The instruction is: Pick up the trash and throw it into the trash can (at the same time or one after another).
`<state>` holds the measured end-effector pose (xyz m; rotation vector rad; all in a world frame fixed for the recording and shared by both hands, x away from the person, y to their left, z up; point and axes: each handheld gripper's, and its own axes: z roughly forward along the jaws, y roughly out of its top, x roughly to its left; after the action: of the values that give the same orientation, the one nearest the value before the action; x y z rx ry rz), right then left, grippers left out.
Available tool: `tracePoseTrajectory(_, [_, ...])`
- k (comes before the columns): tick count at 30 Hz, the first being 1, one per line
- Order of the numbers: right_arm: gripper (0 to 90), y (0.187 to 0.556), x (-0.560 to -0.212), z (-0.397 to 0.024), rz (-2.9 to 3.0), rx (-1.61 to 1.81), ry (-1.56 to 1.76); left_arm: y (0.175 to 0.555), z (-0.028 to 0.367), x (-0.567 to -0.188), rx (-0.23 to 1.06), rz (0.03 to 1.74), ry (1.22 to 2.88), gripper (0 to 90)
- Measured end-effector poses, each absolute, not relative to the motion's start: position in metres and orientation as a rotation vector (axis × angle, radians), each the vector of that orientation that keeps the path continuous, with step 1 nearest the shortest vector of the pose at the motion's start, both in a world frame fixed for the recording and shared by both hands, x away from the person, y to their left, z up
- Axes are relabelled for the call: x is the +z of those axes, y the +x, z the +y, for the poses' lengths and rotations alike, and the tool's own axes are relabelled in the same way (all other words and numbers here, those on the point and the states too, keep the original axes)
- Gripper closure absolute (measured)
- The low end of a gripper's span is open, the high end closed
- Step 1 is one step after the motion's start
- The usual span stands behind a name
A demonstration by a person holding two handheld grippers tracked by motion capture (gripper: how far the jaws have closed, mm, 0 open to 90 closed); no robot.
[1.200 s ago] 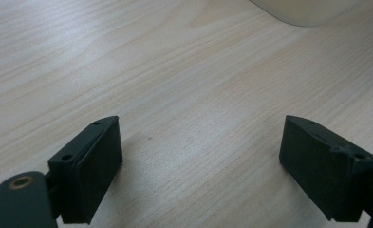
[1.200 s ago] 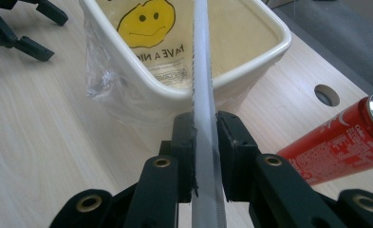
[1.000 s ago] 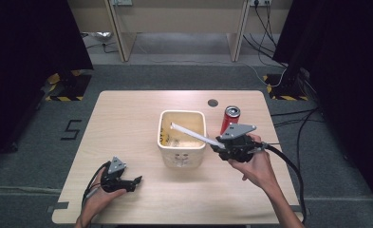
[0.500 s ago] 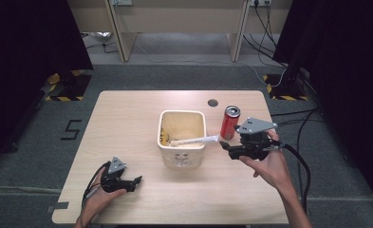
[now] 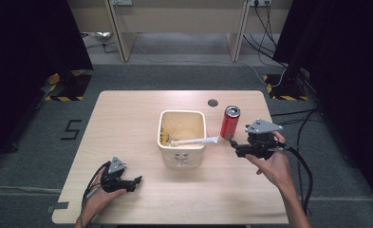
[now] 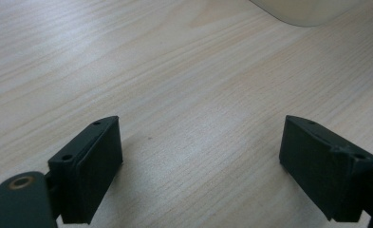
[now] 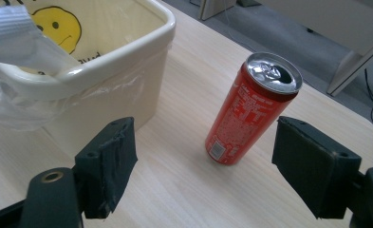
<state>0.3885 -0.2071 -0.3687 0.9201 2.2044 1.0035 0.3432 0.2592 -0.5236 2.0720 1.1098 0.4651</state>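
Evidently the right gripper (image 5: 235,148) has just let go of the white packet (image 5: 193,141). A second ago it held the packet raised over the cream bin (image 5: 181,145); half a second ago the packet was lowered toward the bin's near rim; now the gripper has drawn back to the bin's right side and its jaws stand spread with nothing between them. The packet lies across the bin's rim on the side nearest this gripper, one end inside and the other overhanging toward it. In the right gripper view the packet's ridged end (image 7: 13,28) sits on the rim up and to the left of the jaws, over a clear plastic liner (image 7: 13,107) folded down the bin's outer wall.

The red can (image 7: 253,108) stands upright on the bench (image 5: 127,118), ahead of the right gripper and framed between its open jaws, apart from both and just beside the bin.

The left gripper (image 5: 137,180) rests low on the bench, unchanged across the interval, jaws spread over bare wood, with the bin's base at the far upper edge of its view.

Judgement: the deposit is only partly made, since the packet hangs on the rim and may slide out. The can appears the likely next item, the gripper being aligned with it.
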Motion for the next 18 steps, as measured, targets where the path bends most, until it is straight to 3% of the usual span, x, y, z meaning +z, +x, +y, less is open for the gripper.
tracePoseTrajectory(18, [21.8, 0.389, -0.393, -0.212, 2.091, 1.018, 0.971, 0.343, 0.260, -0.523, 0.465, 1.107, 2.077, 13.4])
